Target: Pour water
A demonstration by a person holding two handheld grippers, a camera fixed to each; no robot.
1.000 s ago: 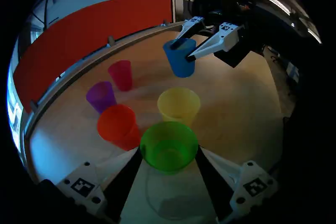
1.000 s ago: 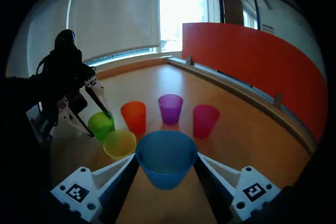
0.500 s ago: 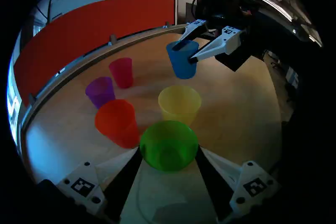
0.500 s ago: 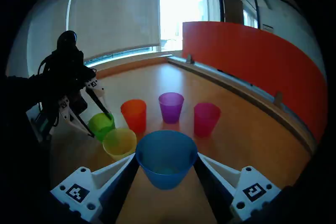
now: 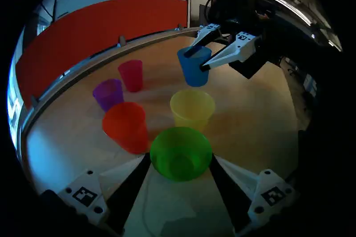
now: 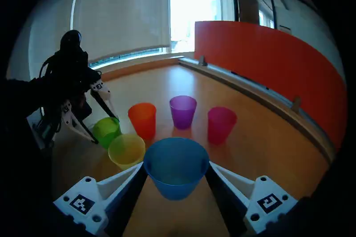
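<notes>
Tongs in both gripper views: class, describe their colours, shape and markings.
The left tongs and right tongs each have two white wedge-shaped fingers with black inner faces. Every finger carries a square black-and-white marker near its base. Seen from afar, a bulky black body sits behind them.

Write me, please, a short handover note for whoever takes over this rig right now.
Left tongs: shut on the green cup, upright.
Right tongs: shut on the blue cup, upright.
Between them on the table stand the yellow cup, orange cup, purple cup and pink cup.
Done: both cups gripped.
Left: the pour; nothing is tilted yet. Water in either cup is hard to make out.
</notes>
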